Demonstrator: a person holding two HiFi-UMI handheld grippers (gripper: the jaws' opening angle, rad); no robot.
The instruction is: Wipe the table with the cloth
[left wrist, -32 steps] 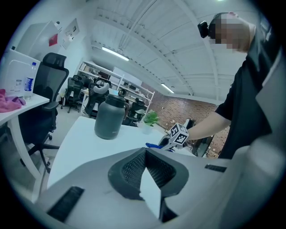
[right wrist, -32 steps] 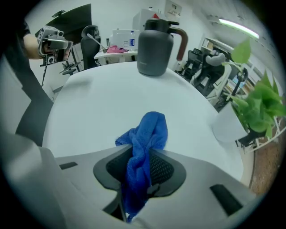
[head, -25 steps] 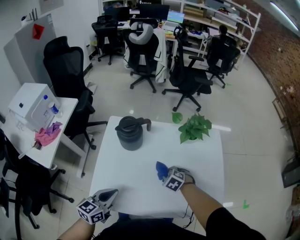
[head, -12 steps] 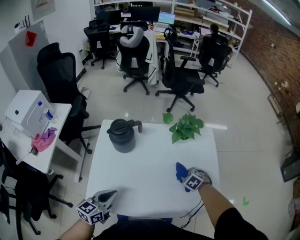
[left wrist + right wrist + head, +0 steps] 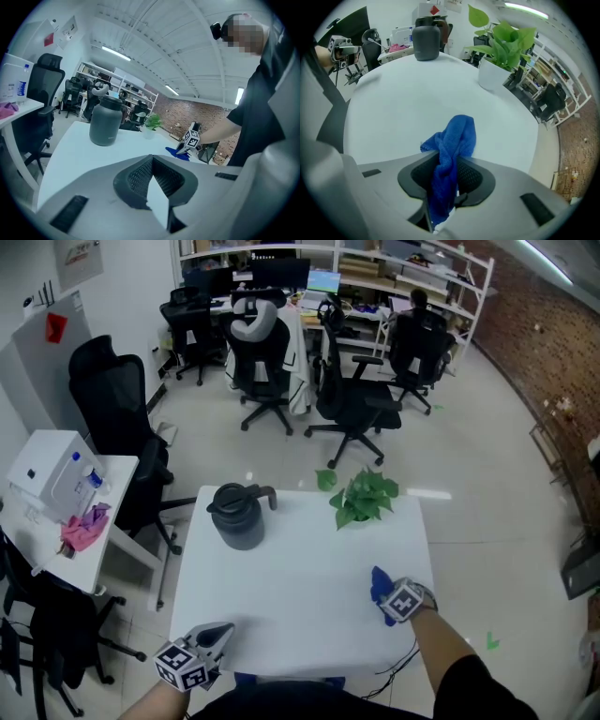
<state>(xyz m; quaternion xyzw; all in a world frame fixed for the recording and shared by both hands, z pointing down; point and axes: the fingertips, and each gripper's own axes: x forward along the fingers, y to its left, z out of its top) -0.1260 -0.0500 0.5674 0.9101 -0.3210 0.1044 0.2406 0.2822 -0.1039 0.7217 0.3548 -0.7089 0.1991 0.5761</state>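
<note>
A crumpled blue cloth (image 5: 379,586) lies pressed on the white table (image 5: 291,587) near its right edge. My right gripper (image 5: 386,602) points steeply down and is shut on it. In the right gripper view the cloth (image 5: 452,143) bunches up between the dark pads and spills forward onto the tabletop. My left gripper (image 5: 219,634) hovers at the table's front left corner, away from the cloth. Its jaws meet at the tips with nothing between them (image 5: 151,160). From the left gripper view the cloth (image 5: 177,152) and the right hand show far across the table.
A dark grey jug (image 5: 237,515) stands at the table's back left and a potted plant (image 5: 362,499) at the back right. To the left, a small side table (image 5: 112,512) carries a white box and a pink rag. Office chairs (image 5: 120,413) stand behind.
My right gripper has slid the blue cloth across the table from the middle toward the right edge. The left gripper has stayed at the front left corner.
</note>
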